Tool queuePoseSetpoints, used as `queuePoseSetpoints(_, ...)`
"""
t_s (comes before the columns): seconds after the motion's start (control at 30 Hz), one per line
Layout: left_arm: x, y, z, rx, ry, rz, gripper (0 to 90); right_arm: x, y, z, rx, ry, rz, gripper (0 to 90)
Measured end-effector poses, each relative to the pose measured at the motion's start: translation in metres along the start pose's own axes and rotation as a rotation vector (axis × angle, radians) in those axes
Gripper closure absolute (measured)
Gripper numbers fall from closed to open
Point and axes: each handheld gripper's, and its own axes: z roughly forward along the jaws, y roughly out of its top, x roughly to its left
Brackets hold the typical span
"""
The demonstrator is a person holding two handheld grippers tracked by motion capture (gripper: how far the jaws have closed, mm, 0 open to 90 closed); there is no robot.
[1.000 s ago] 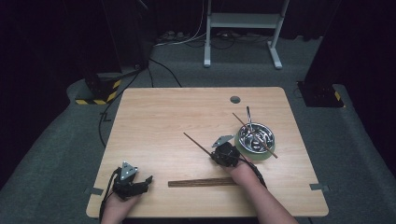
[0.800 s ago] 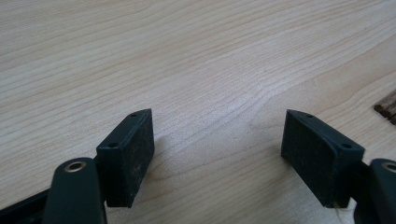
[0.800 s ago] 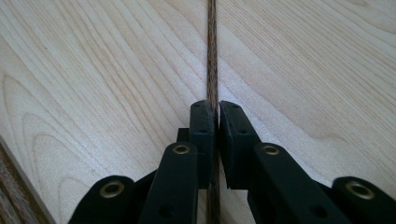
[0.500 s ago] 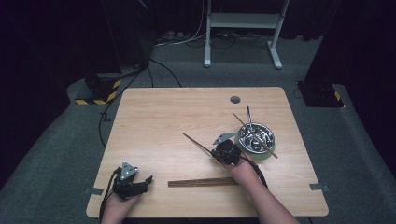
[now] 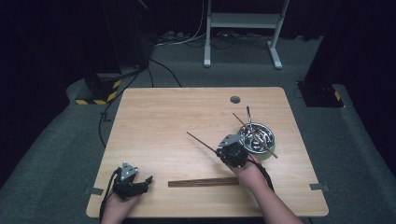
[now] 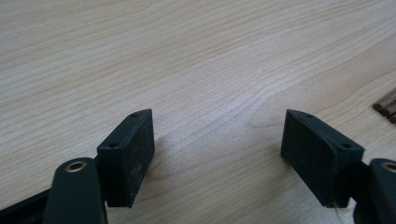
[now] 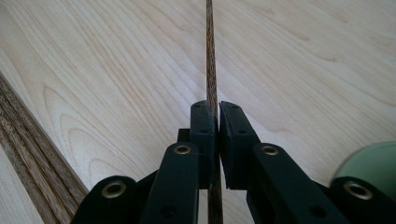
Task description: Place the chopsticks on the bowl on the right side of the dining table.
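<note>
The right gripper point(image 5: 223, 150) is near the middle of the wooden table point(image 5: 177, 116), and its jaws are closed tight on one dark wooden chopstick point(image 5: 201, 143). In the right gripper view the chopstick point(image 7: 211, 70) runs straight between the two black pads and continues forward above the table surface. In the high view the chopstick points up and to the left from the gripper, and it seems lifted from the table, with its free end in the air. Just to the right of this gripper stands a metal bowl point(image 5: 267, 140) with cutlery and another chopstick inside. A bundle of chopsticks point(image 5: 203, 182) lies flat near the front edge of the table, just below the right hand point(image 5: 250, 173). The left gripper point(image 5: 145, 181) rests at the front left corner, well apart from the others; its jaws are wide open and hold nothing, with only bare wood between the pads point(image 6: 130, 154).
</note>
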Motion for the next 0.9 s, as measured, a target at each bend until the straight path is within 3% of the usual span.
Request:
queuePoseSetpoints(0.43, 0.001, 0.000, -0.001, 0.007, 0.001, 0.010, 25.7, -0.029, -0.015, -0.041, -0.027, -0.084, 0.045, 84.0)
queuePoseSetpoints(0.9, 0.001, 0.000, -0.001, 0.006, 0.001, 0.009, 25.6, -0.062, -0.034, -0.065, -0.021, -0.173, 0.105, 84.0)
